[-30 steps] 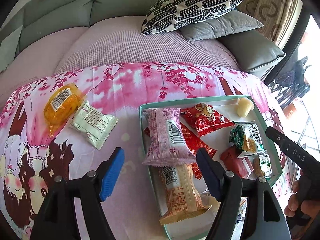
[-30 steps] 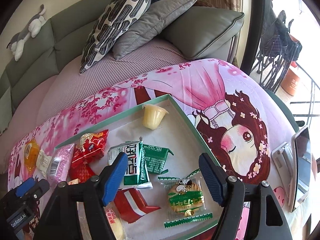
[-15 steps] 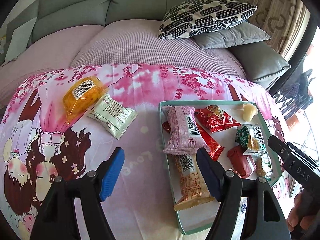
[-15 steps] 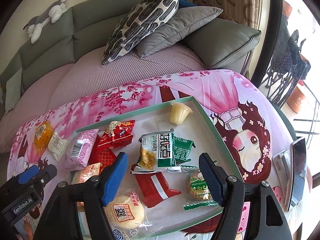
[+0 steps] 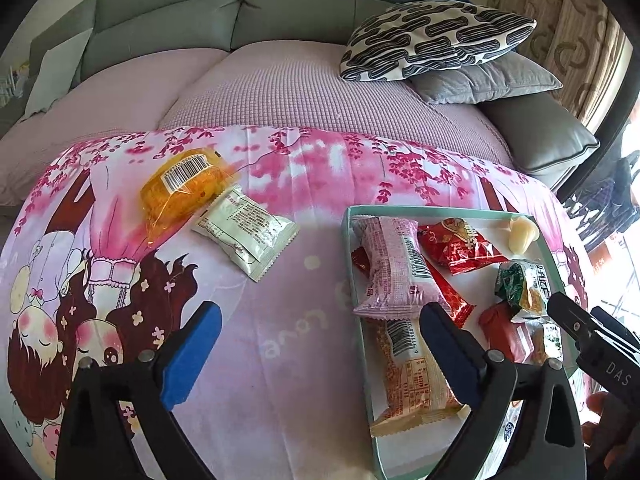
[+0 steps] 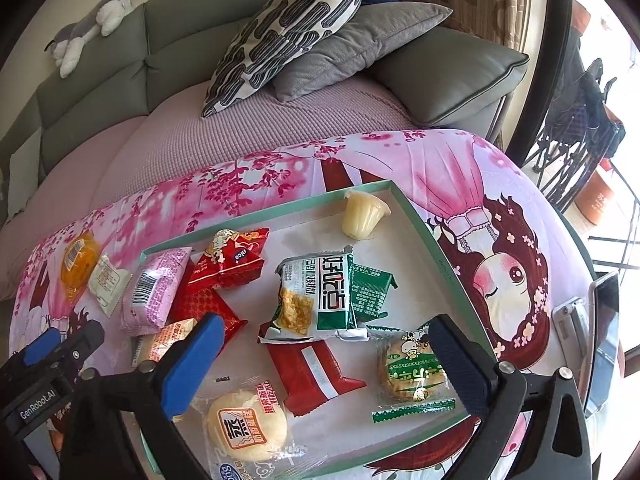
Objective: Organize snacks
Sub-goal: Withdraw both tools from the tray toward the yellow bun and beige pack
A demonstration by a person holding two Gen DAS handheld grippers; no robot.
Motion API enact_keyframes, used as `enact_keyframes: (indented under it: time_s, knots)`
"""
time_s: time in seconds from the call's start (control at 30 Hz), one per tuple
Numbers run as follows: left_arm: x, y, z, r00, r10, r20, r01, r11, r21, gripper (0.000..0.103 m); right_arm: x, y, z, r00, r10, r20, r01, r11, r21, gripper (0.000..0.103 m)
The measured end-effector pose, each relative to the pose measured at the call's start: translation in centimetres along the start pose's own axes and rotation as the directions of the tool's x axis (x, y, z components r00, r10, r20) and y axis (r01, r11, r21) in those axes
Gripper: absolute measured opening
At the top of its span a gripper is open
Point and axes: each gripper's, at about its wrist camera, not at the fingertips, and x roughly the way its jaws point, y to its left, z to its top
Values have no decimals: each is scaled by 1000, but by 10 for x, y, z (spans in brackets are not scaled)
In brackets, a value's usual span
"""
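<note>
- While both grippers hang above the bench with its pink cartoon cloth, the left gripper has its blue-padded jaws spread wide with nothing between them, over bare cloth just left of the tray.
- The right gripper also has its jaws spread apart and empty, above the near half of the green-rimmed tray.
- Two snacks lie outside the tray on the cloth: an orange packet with a barcode label, and a white sachet touching its lower right edge; both sit well left of the tray.
- Inside the tray, along its left side, a pink wrapped bar lies partly on a red foil pack, with an orange-beige wrapped bar just nearer the camera.
- A red "nice" bag rests toward the far left of the tray, and a pale jelly cup lies tilted on its side in the far right corner.
- Mid-tray, a white-and-green crisp packet overlaps a dark green sachet to its right and a red-and-white packet on its near side.
- A round bun in clear wrap lies at the near edge, and a green-trimmed biscuit pack sits beside the right gripper's right-hand pad.
- Behind the bench stands a grey sofa with a patterned cushion; a phone lies on the cloth right of the tray.
</note>
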Motion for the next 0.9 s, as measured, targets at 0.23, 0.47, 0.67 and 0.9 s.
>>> enact_keyframes:
  time_s: [0.23,0.47,0.67,0.9]
  knots:
    - [-5,7,4,996,-55,66,57,998,-30,100,0,1,1,1000,5,19,-5,1000,13,103]
    - [-12,26,12,992,-30,125,34,999,-32,100,5,5,0,999,37,8,-38,999,31,103]
    - [-16,67,16,990,44,131,-28,993,-118,100,7,29,-2,997,77,-5,-77,997,-14,103]
    - [-17,127,13,983,158,96,-130,960,-248,100,9,73,-8,991,130,-33,-133,985,-114,103]
